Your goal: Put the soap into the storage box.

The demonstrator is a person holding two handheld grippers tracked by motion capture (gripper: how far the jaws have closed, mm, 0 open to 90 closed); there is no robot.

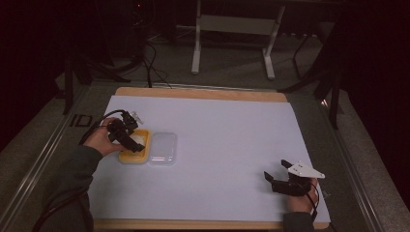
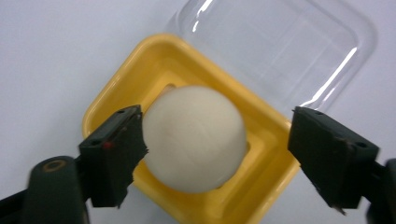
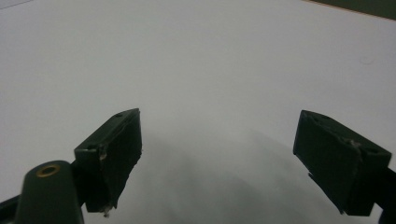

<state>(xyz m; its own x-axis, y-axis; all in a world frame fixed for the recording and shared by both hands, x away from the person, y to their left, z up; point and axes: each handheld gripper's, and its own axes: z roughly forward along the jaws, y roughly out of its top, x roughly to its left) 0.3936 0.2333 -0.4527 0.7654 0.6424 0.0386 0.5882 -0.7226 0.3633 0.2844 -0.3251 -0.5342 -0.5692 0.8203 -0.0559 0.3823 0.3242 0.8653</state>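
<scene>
A white ball (image 2: 194, 140) sits in a shallow yellow tray (image 2: 159, 60) at the left of the table. My left gripper (image 2: 217, 135) points down over it with a jaw on each side of the ball. The left jaw is at the ball's edge and the right jaw stands well clear of it. In the high view the left gripper (image 1: 133, 140) hovers over the yellow tray (image 1: 126, 157). My right gripper (image 1: 275, 170) rests near the front right of the table, and in its own view the right gripper (image 3: 217, 149) is open with nothing between its jaws.
A clear plastic lid (image 1: 162, 147) lies flat against the tray's right side, and the same clear lid (image 2: 280, 51) shows beyond the tray in the left gripper view. A white sheet (image 1: 217, 140) covers the wooden table. Dark floor and a stand's legs (image 1: 232, 48) lie beyond the far edge.
</scene>
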